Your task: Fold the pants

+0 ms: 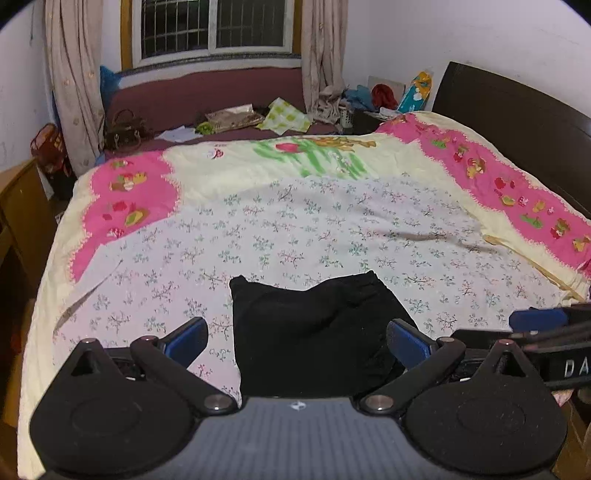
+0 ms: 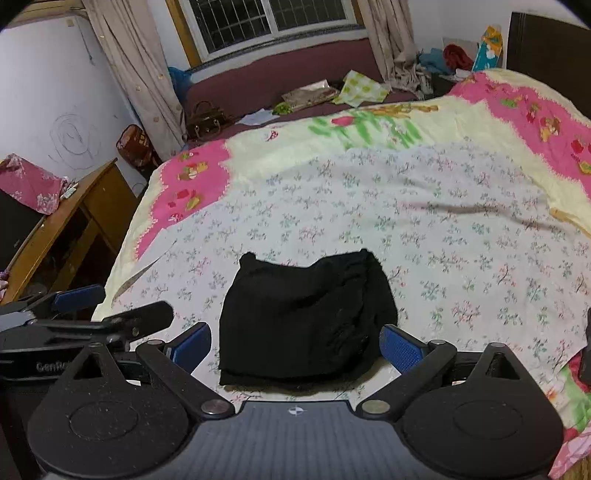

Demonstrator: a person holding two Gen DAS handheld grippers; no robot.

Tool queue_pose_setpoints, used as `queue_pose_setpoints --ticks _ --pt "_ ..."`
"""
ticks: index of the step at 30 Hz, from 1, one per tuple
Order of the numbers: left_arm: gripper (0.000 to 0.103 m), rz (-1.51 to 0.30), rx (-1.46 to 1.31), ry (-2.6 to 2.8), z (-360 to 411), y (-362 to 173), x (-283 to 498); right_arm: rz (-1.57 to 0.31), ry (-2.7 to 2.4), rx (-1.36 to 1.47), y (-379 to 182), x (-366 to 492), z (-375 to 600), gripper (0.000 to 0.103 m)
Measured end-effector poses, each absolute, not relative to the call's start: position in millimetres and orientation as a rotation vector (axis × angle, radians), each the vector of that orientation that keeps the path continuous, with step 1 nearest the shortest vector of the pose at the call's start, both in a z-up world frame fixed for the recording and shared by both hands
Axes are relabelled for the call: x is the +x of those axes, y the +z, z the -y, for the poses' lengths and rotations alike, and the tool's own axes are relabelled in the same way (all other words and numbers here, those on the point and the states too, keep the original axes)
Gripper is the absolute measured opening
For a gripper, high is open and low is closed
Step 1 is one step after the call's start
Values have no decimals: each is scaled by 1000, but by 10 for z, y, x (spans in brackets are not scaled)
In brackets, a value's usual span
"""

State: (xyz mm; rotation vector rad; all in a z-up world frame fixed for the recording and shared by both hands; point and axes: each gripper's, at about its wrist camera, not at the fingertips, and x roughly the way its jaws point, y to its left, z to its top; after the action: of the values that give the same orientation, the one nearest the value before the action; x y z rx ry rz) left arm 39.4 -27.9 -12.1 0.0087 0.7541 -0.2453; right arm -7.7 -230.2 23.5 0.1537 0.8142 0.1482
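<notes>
You have one pair of black pants (image 1: 314, 332) and two grippers. The pants lie folded into a compact, rumpled block on the floral sheet (image 1: 295, 229), straight ahead of your left gripper (image 1: 297, 341) and right gripper (image 2: 295, 347), just beyond the fingertips. Both jaws are spread wide, holding nothing.

Barred window (image 1: 214, 26), curtains (image 1: 72, 85), possibly night outside.

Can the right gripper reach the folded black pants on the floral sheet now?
Probably yes: the folded black pants lie straight ahead of the right gripper, whose jaws stand open, nothing between them.
</notes>
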Motion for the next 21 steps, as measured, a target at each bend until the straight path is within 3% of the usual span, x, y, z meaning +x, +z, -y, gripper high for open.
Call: queue_pose_setpoints --ticks 21 --pt "103 -754 108 -188 324 -167 428 -860 101 162 147 -7 2229 87"
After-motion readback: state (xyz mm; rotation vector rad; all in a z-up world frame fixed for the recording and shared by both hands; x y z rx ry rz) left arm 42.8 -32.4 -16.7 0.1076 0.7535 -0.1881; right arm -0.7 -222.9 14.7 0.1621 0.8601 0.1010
